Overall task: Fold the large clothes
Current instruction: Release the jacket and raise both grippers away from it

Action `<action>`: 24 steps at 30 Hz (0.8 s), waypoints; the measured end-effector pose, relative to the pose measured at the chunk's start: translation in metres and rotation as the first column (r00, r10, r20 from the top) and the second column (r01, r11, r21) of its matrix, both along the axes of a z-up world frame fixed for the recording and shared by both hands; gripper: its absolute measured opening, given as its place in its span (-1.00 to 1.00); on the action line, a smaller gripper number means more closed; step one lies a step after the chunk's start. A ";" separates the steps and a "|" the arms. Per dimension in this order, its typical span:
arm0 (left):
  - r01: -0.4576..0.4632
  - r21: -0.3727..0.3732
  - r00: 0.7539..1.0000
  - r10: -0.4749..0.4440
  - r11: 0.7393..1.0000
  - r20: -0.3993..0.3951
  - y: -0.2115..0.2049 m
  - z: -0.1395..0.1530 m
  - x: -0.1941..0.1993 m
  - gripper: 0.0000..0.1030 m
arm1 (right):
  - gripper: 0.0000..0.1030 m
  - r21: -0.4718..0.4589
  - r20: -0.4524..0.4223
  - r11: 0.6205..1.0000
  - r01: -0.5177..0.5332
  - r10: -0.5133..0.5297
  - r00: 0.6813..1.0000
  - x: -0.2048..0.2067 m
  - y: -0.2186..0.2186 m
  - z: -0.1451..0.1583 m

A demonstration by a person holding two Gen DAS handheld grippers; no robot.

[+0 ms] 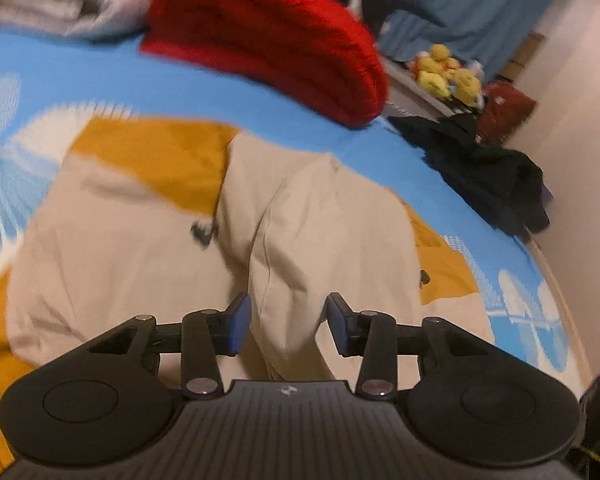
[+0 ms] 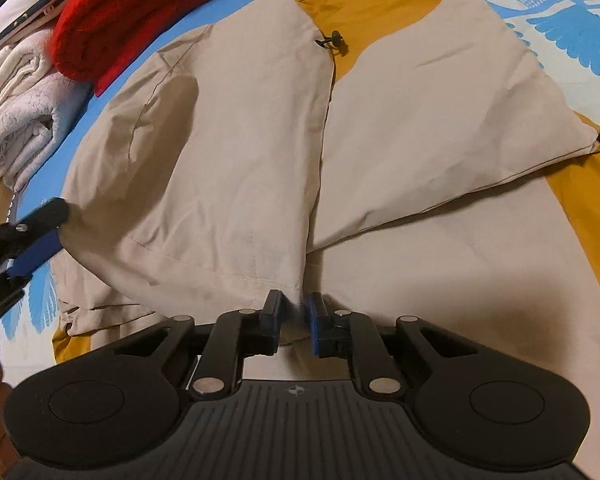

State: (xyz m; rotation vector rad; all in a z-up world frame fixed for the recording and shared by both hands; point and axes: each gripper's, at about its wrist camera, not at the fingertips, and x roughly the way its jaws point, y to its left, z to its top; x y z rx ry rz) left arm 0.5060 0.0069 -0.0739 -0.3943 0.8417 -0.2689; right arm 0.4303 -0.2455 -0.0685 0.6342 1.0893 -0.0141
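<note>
Right gripper (image 2: 294,322) jaws pinch the beige-and-mustard jacket (image 2: 236,168) hem.

My left-side view is smeared with motion blur, so the small dark toggle (image 1: 204,233) on the jacket (image 1: 140,240) is only a smudge. The yellow plush toys (image 1: 446,70) are too blurred to tell apart. My right claw (image 2: 294,318) hides the fabric edge it pinches. The red blanket (image 2: 140,12) and white towel (image 2: 16,108) run off the frame.
</note>
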 end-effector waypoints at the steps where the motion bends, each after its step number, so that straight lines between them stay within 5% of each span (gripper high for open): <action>1: -0.016 -0.007 0.999 0.015 1.000 -0.029 0.000 -0.006 0.002 -0.88 | -0.75 -0.004 0.002 1.000 -0.003 0.003 1.000 0.000 0.000 0.000; 4: -0.081 0.088 0.984 0.094 0.993 -0.152 0.013 -0.027 0.021 -0.91 | -0.74 -0.013 0.001 1.000 -0.010 0.010 1.000 0.010 0.005 0.000; 8: -0.101 0.070 0.963 0.115 0.992 -0.245 0.019 -0.042 0.023 -0.82 | -0.49 0.009 -0.003 1.000 -0.016 0.016 1.000 0.017 0.008 0.003; 11: -0.077 0.121 0.978 0.099 0.990 -0.184 0.015 -0.024 0.024 -0.55 | -0.49 -0.044 0.044 0.998 -0.035 0.037 0.998 0.016 0.009 0.018; 19: -0.042 0.135 0.994 0.028 0.990 0.105 -0.001 0.022 -0.004 -0.54 | -0.49 -0.114 0.220 0.993 0.039 -0.013 0.975 0.010 0.000 0.047; 24: 0.020 0.122 0.997 -0.029 0.992 0.077 -0.015 0.005 0.002 -0.54 | -0.35 -0.006 0.295 1.000 -0.029 0.029 0.955 0.016 0.009 0.040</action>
